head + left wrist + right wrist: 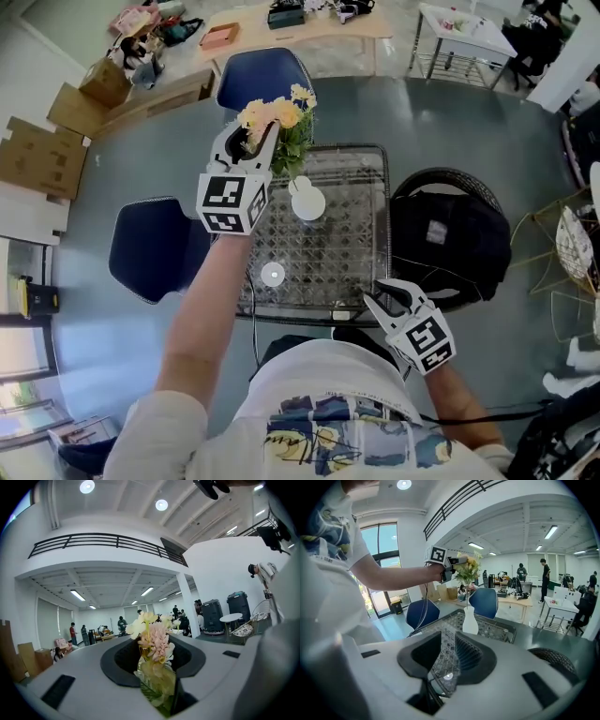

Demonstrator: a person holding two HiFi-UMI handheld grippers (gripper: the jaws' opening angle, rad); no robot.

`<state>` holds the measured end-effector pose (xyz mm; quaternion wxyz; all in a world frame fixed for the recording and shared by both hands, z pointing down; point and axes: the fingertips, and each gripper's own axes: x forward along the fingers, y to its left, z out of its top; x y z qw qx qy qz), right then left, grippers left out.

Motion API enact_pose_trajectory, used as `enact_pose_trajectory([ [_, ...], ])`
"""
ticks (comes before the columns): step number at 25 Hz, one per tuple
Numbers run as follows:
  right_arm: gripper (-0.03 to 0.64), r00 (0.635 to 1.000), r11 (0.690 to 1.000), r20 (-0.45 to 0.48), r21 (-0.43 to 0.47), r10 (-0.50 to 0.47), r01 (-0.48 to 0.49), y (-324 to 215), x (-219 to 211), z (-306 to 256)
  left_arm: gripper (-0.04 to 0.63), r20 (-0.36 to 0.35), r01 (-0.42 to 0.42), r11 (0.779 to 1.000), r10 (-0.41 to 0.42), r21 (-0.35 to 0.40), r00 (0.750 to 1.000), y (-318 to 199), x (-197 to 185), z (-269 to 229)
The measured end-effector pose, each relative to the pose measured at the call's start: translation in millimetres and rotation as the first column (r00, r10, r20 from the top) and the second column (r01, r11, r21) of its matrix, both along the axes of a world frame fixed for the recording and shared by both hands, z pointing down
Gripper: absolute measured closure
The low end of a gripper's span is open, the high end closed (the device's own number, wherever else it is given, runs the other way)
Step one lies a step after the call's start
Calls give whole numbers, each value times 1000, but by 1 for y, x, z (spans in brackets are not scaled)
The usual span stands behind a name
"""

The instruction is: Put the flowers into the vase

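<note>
A bunch of yellow, cream and pink flowers (278, 119) with green leaves is held by its stems in my left gripper (255, 142), which is shut on it and raised above the table's far left corner. In the left gripper view the flowers (153, 645) stand upright between the jaws of the left gripper (154, 667). The white narrow-necked vase (307, 202) stands on the glass table (361, 272), just right of the flowers and lower. In the right gripper view the flowers (468, 568) hang over the vase (469, 620). My right gripper (392, 298) is open and holds nothing at the table's near right corner.
Two blue chairs (262, 80) (155, 246) stand behind and left of the table. A black wicker chair with a dark bag (450, 234) is at its right. A small white disc (273, 274) lies on the glass. Cardboard boxes (37, 155) sit far left.
</note>
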<state>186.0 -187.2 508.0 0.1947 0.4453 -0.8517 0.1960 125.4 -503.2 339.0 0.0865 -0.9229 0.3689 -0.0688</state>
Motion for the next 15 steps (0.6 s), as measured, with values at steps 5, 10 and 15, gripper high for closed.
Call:
enact_pose_trajectory([
  [5,518,1000,1000,-13,-19,19,-19,2,14,0,445,-10,4,1000,-4,-15,1000,-3,11,29],
  [10,518,999,999,-24,-35,23,-24,1,24,5,443,-11,5,999,-6,-44,1000,-1,15,61],
  [15,518,1000,999,-24,-43,12,-13,-2,25,7,410,-16,-21,994,20,-106,1000,7,14,97],
])
